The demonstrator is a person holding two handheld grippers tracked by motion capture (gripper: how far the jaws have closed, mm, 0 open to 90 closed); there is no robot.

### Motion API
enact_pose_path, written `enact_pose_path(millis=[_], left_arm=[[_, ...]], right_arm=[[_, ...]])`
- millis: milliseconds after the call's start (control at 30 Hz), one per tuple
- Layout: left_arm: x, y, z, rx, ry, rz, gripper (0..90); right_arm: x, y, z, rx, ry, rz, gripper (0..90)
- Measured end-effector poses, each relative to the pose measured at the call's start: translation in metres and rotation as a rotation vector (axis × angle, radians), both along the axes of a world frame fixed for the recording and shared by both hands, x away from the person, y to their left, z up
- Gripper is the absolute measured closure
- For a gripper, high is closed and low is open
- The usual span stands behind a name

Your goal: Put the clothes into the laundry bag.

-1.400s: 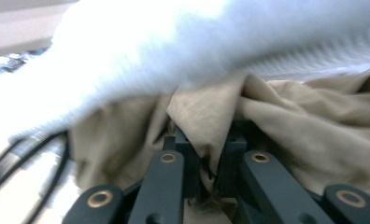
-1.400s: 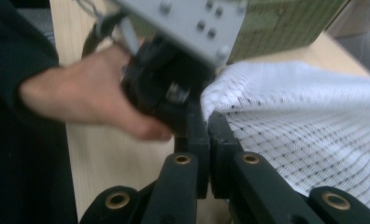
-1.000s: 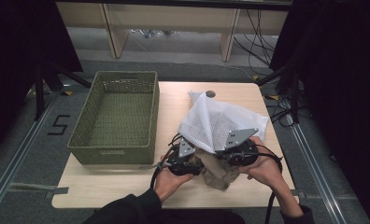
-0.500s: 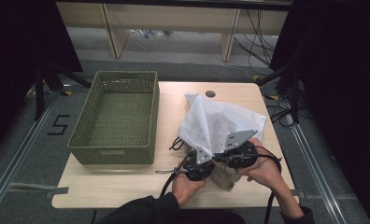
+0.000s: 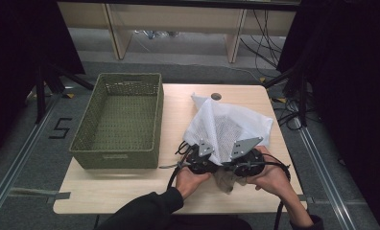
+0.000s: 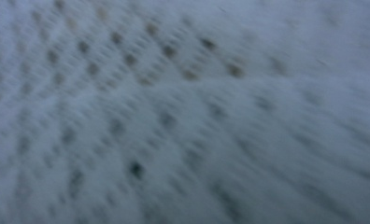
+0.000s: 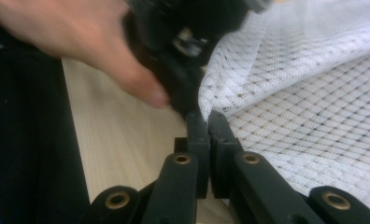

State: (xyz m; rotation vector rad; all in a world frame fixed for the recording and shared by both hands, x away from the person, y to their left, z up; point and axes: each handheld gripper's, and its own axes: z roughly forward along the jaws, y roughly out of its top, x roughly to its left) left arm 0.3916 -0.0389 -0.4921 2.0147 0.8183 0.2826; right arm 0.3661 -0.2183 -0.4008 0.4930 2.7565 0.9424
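Dark room, grey floor with rails on both sides, pale wooden shelving at the back. The light wooden tabletop [image 5: 130, 191] carries two things: an olive woven basket [image 5: 118, 120] on its left half, and a white mesh bag [image 5: 226, 127] on its right half, well apart from the basket's wall.

The mesh bag lies heaped, with one corner standing up toward the far edge beside a small dark round spot [image 5: 216, 96] in the tabletop. The bag's near edge drapes over both tools. A beige-brown bundle of cloth [image 5: 225, 179] sits at the bag's near mouth, between the two hands.

Left tongs [image 5: 208, 158]: held in the person's left hand [image 5: 190, 177], black sleeve coming in from the bottom edge. Tips are under the mesh in the high view. The left gripper view is blurred white netting pressed against the lens, so I cannot tell whether these tongs grip anything. Their jaws have just been opening after a brief close.

Right tongs [image 7: 206, 122]: held in the right hand [image 5: 274, 179]. In the right gripper view the two black jaws are pressed together, pinching the edge of the mesh bag [image 7: 304, 93]. The left hand [image 7: 80, 46] and its black tool body sit just beyond, touching the same bag edge.
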Motion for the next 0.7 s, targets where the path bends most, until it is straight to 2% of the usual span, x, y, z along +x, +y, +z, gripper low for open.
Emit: enact_pose_path(millis=[67, 100, 133, 167, 200, 233, 267, 300, 333, 367, 400, 433, 467, 500, 533, 567, 600, 633, 667, 700], left_arm=[[-0.01, 0.01, 0.003, 0.02, -0.013, 0.013, 35.9], [-0.013, 0.016, 0.005, 0.06, -0.014, 0.023, 30.6], [-0.016, 0.02, 0.006, 0.068, -0.011, 0.032, 27.8], [-0.02, 0.032, 0.006, 0.107, -0.017, 0.049, 24.4], [-0.02, 0.032, 0.006, 0.107, -0.017, 0.049, 22.6], [-0.018, 0.039, 0.001, 0.126, 0.004, 0.053, 24.4], [-0.015, 0.04, -0.002, 0.127, 0.022, 0.042, 29.4], [-0.015, 0.04, -0.002, 0.127, 0.022, 0.042, 36.3], [-0.012, 0.039, -0.007, 0.11, 0.045, 0.025, 36.3], [-0.008, 0.036, -0.012, 0.093, 0.045, 0.003, 58.1], [0.0, 0.029, -0.016, 0.034, 0.034, -0.022, 69.2], [0.004, 0.025, -0.017, 0.019, 0.021, -0.019, 75.7], [0.006, 0.021, -0.015, -0.007, 0.025, -0.008, 81.3], [0.005, 0.015, -0.014, -0.034, 0.01, 0.0, 84.9], [0.005, 0.015, -0.014, -0.034, 0.01, 0.0, 86.3], [0.0, 0.006, -0.007, -0.058, -0.02, -0.016, 86.5], [-0.002, 0.004, -0.004, -0.038, -0.038, -0.044, 86.2], [-0.002, 0.004, -0.004, -0.038, -0.038, -0.044, 85.1], [-0.002, 0.005, -0.005, -0.027, -0.041, -0.043, 83.0], [-0.002, 0.005, -0.005, -0.027, -0.041, -0.043, 78.7]], right_arm=[[0.001, 0.001, -0.004, -0.013, 0.001, 0.012, 90.0], [0.001, 0.001, -0.006, -0.014, 0.011, -0.001, 90.0], [0.002, 0.001, -0.007, -0.017, 0.007, 0.014, 90.0], [0.002, 0.002, -0.007, -0.019, 0.006, 0.008, 90.0], [0.002, 0.002, -0.007, -0.017, 0.003, 0.011, 90.0], [0.001, 0.003, -0.007, -0.021, -0.001, 0.013, 90.0], [0.0, 0.003, -0.006, -0.019, 0.009, -0.001, 90.0], [0.001, 0.004, -0.006, -0.016, 0.006, 0.001, 90.0], [0.001, 0.004, -0.006, -0.016, 0.006, 0.001, 90.0], [0.0, 0.005, -0.006, -0.018, 0.006, 0.008, 90.0], [0.0, 0.006, -0.006, -0.019, -0.002, 0.024, 90.0], [0.0, 0.006, -0.006, -0.02, -0.001, 0.026, 90.0], [0.0, 0.006, -0.005, -0.019, -0.003, 0.027, 90.0], [0.0, 0.007, -0.005, -0.016, -0.001, 0.028, 90.0], [0.0, 0.007, -0.005, -0.016, -0.001, 0.028, 90.0], [-0.001, 0.006, -0.006, -0.024, 0.009, 0.03, 90.0], [-0.001, 0.006, -0.009, -0.028, 0.011, 0.024, 90.0], [0.0, 0.005, -0.013, -0.036, 0.017, 0.029, 90.0], [-0.001, 0.004, -0.017, -0.054, 0.041, 0.009, 90.0], [-0.001, 0.004, -0.017, -0.054, 0.041, 0.009, 90.0]])
